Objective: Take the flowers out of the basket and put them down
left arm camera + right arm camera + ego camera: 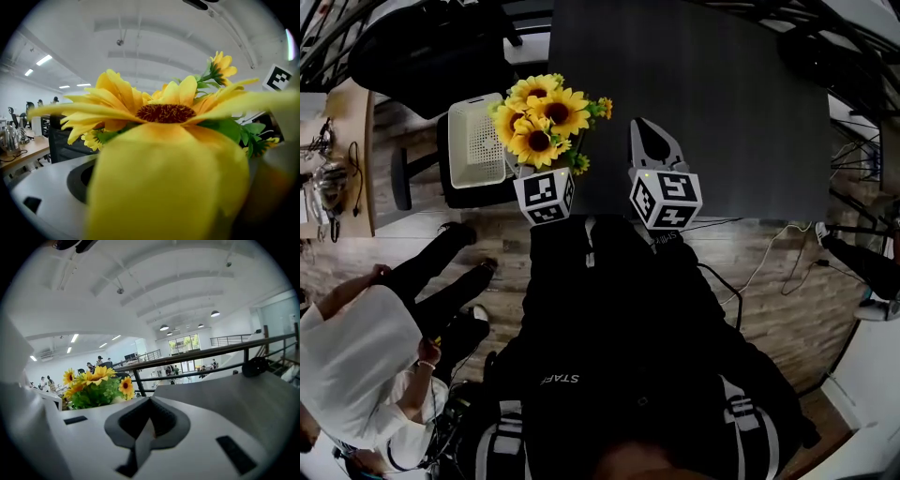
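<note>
Left gripper (544, 183) jaws grasp the flowers (542, 117) upright over the counter (741, 112) left edge, just right of the basket (476, 141). Right gripper (645, 131) jaws clenched, empty. Risk: the top-heavy bunch topples off that edge once released

both my grippers are out in front of my chest, side by side and near each other but not touching, marker cubes facing up at me. left gripper (546, 195) is clamped on the flowers (542, 114), which stand up right off its tip, though the petals blot out the jaws in its own camera. right gripper (150, 401) points forward with nothing in it, jaws pressed together to a point, and sits a touch further forward than the left one.
</note>
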